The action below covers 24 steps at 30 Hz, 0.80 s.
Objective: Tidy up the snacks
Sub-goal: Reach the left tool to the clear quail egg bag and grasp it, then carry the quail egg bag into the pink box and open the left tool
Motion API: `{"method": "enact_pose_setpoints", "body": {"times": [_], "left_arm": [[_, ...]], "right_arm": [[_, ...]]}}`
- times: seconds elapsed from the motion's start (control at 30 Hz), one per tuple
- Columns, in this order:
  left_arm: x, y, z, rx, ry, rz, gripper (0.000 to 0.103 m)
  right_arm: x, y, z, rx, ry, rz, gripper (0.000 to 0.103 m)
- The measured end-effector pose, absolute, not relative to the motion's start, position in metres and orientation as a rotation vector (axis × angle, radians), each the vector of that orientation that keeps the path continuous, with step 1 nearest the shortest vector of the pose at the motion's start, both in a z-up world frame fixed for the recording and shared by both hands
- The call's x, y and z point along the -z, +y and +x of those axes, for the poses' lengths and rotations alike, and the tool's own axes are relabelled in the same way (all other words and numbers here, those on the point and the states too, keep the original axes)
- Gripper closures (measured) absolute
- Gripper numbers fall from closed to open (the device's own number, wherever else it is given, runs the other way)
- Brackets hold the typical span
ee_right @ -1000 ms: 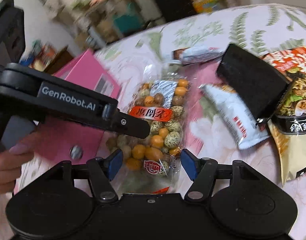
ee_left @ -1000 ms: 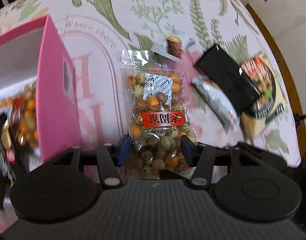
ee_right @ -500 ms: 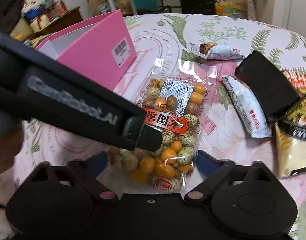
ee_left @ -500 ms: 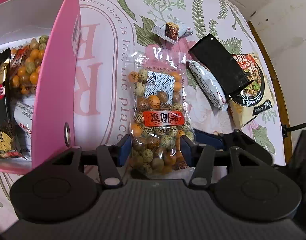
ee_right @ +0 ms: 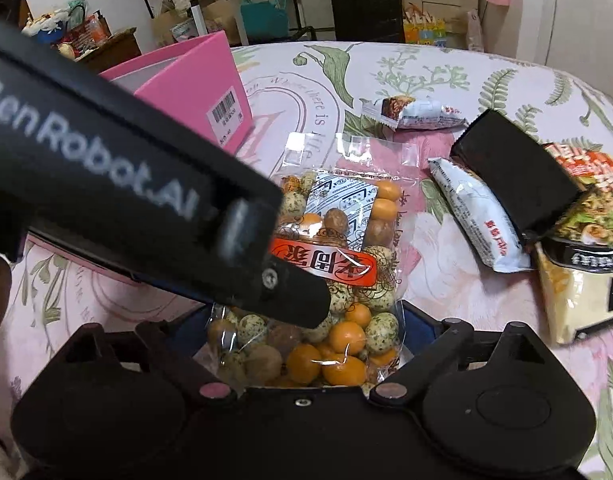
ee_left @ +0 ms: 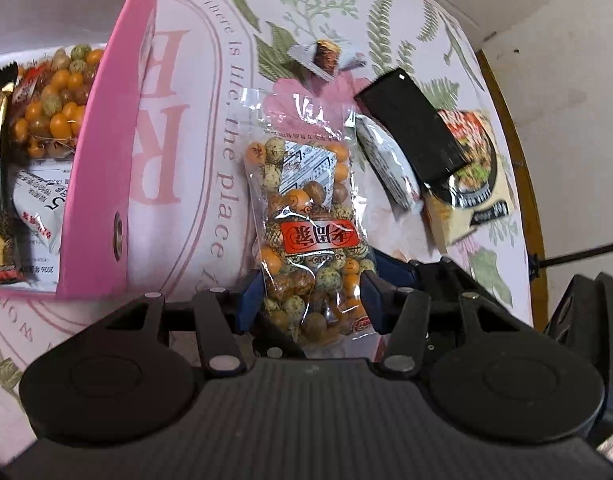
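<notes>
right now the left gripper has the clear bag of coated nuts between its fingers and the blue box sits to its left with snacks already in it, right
One detail is off: the box is pink, not blue, as the left wrist view shows. The rest holds: the left gripper has the clear bag of coated nuts between its fingers, and the box to its left already holds snacks.

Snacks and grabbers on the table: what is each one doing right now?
Nut bag: sealed, gripped at its near end.
Left gripper: shut on the nut bag.
Right gripper: jaws closing, pads clear of the nut bag between them.
Pink box: open, snacks inside.
Black packet: lying across other packets.
White packet: sealed, lying on the table.
</notes>
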<state>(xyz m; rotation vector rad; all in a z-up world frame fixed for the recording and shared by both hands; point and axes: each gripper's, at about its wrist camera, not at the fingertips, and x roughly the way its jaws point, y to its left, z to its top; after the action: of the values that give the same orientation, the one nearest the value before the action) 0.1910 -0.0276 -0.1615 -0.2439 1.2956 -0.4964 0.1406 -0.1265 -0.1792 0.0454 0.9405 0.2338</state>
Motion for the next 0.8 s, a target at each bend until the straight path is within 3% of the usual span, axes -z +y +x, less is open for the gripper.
{"method": "enact_pose_setpoints", "body": {"times": [0.5, 0.8], "left_arm": [[0.091, 0.005, 0.141, 0.547, 1.254, -0.273, 0.053], [0.047, 0.044, 0.099, 0.500, 1.120, -0.224, 0.052]], "right_arm": [[0.113, -0.115, 0.103, -0.233, 0.924, 0.057, 0.006], [0.080, -0.078, 0.077, -0.290, 0.865, -0.012, 0.006]]}}
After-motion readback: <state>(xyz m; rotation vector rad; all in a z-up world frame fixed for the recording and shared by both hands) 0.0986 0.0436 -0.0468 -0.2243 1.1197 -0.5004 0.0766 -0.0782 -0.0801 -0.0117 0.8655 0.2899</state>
